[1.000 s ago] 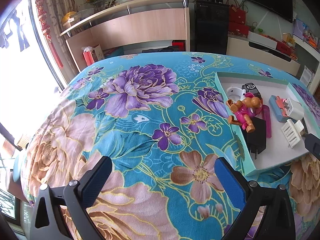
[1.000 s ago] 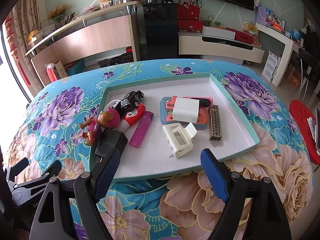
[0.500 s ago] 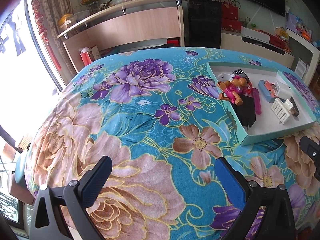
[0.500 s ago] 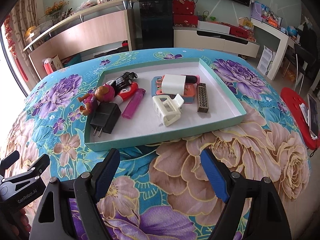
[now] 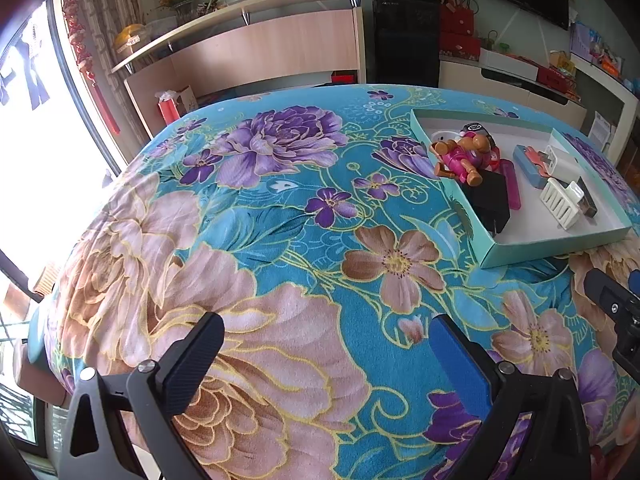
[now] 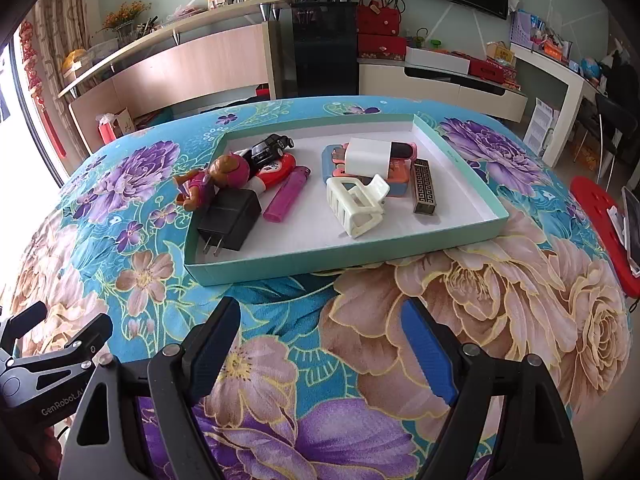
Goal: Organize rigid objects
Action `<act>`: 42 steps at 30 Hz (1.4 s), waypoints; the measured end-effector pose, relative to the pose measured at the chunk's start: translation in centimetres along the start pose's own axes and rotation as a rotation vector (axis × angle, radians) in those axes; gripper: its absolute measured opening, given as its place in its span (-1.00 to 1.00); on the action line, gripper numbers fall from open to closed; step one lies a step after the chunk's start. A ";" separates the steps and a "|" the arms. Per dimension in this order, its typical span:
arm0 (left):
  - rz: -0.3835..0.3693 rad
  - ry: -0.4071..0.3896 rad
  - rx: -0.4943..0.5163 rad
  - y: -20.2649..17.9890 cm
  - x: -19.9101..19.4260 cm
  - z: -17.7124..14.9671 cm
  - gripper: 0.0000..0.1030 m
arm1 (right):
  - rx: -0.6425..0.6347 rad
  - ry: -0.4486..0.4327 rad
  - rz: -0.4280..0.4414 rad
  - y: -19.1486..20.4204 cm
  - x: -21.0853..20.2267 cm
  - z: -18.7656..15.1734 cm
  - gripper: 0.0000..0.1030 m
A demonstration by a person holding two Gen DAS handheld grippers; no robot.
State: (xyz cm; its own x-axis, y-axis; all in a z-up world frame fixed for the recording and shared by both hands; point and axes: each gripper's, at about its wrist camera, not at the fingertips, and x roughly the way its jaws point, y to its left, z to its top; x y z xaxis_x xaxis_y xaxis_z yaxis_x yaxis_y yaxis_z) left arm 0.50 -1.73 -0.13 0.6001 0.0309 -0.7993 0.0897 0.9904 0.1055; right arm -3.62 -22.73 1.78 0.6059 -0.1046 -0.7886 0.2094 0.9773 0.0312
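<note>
Both grippers tilt down over the flowered tablecloth (image 6: 500,300), near the tray (image 6: 340,260). The left gripper (image 5: 326,354) and right gripper (image 6: 320,344) gape wide, holding nothing. The charger (image 6: 232,220), hair clip (image 6: 356,204) and lighter (image 6: 286,196) lie inside the tray.

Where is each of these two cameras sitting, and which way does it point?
Left wrist: sits on the left gripper, looking forward and down over the flowered cloth; its two open fingers show below, the tray lies off to the right, and part of the right gripper shows at the right edge.
Right wrist: sits on the right gripper, facing the tray straight on; its open fingers show below, the left gripper at lower left.
Shared: tray, cloth, doll, black charger, white clip.
</note>
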 end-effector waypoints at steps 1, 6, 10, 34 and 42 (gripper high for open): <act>0.000 -0.006 0.002 -0.1 -0.1 0.0 1.00 | 0.003 0.001 0.001 -0.1 0.1 0.0 0.62; 0.004 -0.014 0.011 -0.3 -0.2 -0.1 1.00 | 0.027 0.009 -0.005 -0.5 0.4 -0.2 0.62; 0.000 -0.019 0.007 -0.3 -0.2 -0.2 1.00 | 0.033 0.005 -0.007 -0.6 0.4 -0.2 0.62; 0.001 -0.097 -0.027 0.3 -1.7 -0.6 1.00 | 0.031 -0.073 -0.004 -0.6 -0.9 -0.5 0.62; 0.007 -0.117 -0.012 0.0 -2.2 -0.7 1.00 | 0.013 -0.077 -0.017 -0.2 -1.0 -0.6 0.62</act>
State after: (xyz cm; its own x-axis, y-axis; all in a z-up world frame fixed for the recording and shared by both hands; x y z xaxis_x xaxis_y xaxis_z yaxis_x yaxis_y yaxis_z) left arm -1.33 -1.70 1.21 0.6893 0.0225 -0.7241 0.0759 0.9918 0.1032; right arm -4.75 -22.73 2.24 0.6596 -0.1358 -0.7393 0.2302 0.9728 0.0267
